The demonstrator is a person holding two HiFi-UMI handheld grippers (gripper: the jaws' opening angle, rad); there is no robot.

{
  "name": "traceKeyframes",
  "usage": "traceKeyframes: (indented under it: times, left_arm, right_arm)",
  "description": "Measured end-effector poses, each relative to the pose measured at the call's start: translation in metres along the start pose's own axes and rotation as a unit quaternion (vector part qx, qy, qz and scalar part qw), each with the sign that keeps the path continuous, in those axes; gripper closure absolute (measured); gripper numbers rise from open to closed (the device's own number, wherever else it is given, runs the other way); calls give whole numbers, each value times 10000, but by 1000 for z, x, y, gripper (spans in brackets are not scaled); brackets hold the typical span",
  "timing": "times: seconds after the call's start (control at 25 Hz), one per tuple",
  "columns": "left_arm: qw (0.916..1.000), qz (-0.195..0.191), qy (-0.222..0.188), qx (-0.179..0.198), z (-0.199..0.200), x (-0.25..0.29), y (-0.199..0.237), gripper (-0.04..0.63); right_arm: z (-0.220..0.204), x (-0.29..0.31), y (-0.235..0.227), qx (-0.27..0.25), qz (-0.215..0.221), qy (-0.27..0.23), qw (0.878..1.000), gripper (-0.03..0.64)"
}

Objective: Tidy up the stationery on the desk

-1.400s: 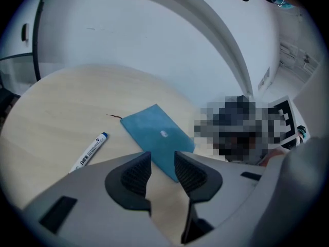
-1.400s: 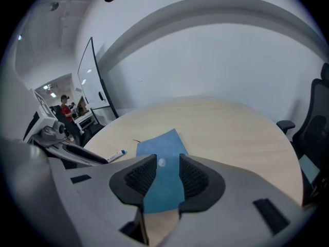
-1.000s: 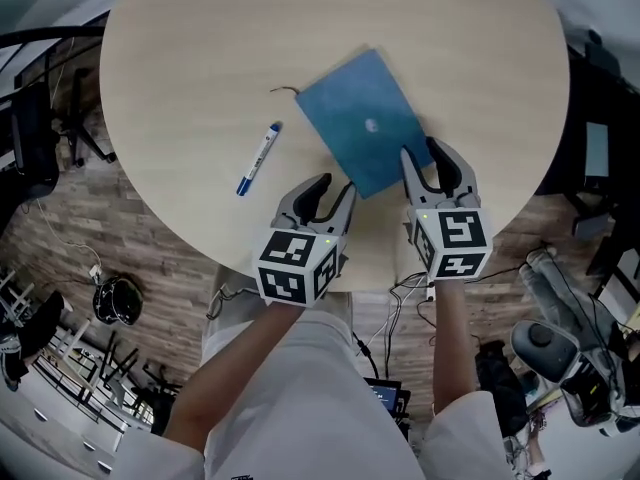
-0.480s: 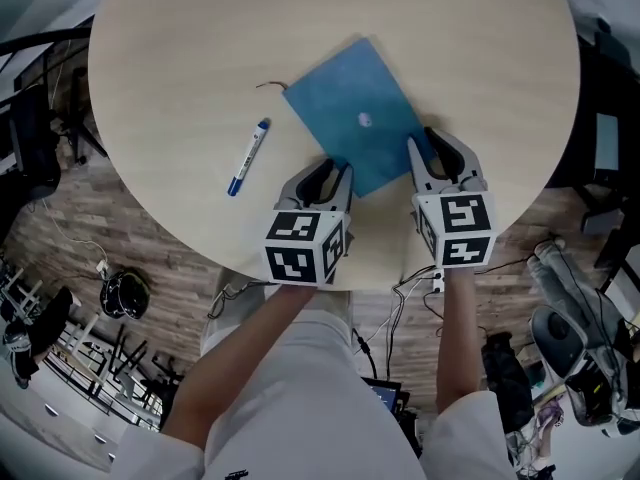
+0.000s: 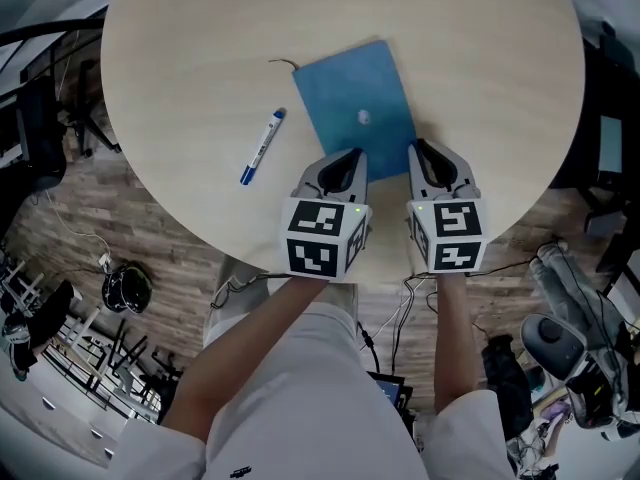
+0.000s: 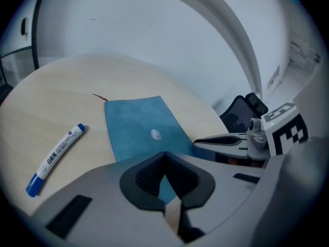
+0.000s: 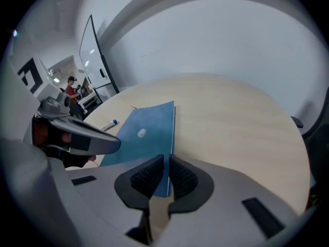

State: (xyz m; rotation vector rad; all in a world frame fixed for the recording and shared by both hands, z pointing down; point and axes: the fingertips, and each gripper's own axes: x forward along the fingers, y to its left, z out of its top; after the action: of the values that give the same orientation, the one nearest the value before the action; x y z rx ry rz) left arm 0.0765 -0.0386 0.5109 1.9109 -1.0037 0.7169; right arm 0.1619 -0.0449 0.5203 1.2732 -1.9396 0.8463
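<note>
Head view looks down on a round, pale wooden tabletop (image 5: 480, 58). Toward its left lies a white marker (image 5: 262, 146), flat on the wood, its blue cap toward the near rim, well apart from both grippers. A little further right, a thin dark thread (image 5: 283, 64) trails from the far left corner of a blue notebook (image 5: 355, 108). The notebook lies closed and flat near the middle of the tabletop, with a small pale spot on its cover.

The left gripper (image 5: 353, 155) points steeply down at the notebook's near left corner. Its fingers (image 6: 146, 174) have just been closing and meet at the tips. Blue cover shows through the opening behind the tips, lying under them rather than pinched between the pads.

The right gripper (image 5: 419, 148) points down at the near right corner in the same manner. Its fingers (image 7: 185, 179) have also just been closing and stand narrow, with a thin slit left between the pads. The notebook's right edge, with its white line of pages, runs straight toward that slit. The corner lies beneath the pads, not clamped by them.
</note>
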Motion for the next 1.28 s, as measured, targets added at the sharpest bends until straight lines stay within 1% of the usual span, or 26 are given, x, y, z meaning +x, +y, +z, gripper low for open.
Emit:
traceKeyframes:
  times: [0.04, 0.16, 0.28, 0.36, 0.44, 0.56, 0.6, 0.64, 0.68, 0.76, 0.84, 0.92, 1.12, 1.28]
  left_arm:
    - [9999, 86, 35, 79, 0, 0, 1, 575]
    - [9983, 528, 117, 214, -5, -8, 17, 574]
    - [9959, 865, 227, 130, -14, -16, 37, 572]
    - [9951, 934, 315, 9, -21, -16, 46, 556]
    - [9954, 904, 305, -66, -23, -15, 49, 516]
    - [9972, 701, 220, -169, -21, -14, 48, 508]
    - [9979, 565, 194, -238, -21, -14, 45, 474]
    - [9984, 428, 184, -315, -21, -13, 42, 419]
    - [9986, 341, 196, -364, -21, -12, 40, 406]
    - [9986, 353, 292, -264, -22, -10, 41, 402]
    - [9984, 427, 359, -104, -22, -11, 46, 428]
    - [9984, 451, 335, -31, -21, -14, 48, 449]
    - [9983, 473, 327, -60, -26, -19, 52, 462]
    - [9978, 518, 400, 72, -32, -27, 57, 462]
  right_arm:
    - [-3, -1, 4, 6, -94, -4, 10000, 558]
    - [-5, -3, 9, 92, -276, -50, 9996, 558]
    - [-4, -5, 8, 283, -287, -90, 9991, 558]
    - [-4, -5, 8, 349, -311, -104, 9988, 559]
    - [-3, -6, 7, 399, -356, -116, 9985, 558]
    - [-3, -6, 7, 434, -409, -118, 9981, 558]
    - [-3, -5, 8, 438, -415, -109, 9981, 558]
    - [-3, -5, 9, 440, -419, -98, 9981, 558]
    - [-4, -5, 9, 439, -432, -94, 9981, 558]
    - [-5, -6, 9, 438, -486, -106, 9978, 558]
    - [-6, -8, 11, 458, -528, -109, 9975, 559]
    - [-7, -11, 15, 490, -540, -107, 9973, 560]
    - [-17, -17, 27, 510, -583, -112, 9969, 560]
    - [-27, -25, 42, 672, -582, -102, 9960, 560]
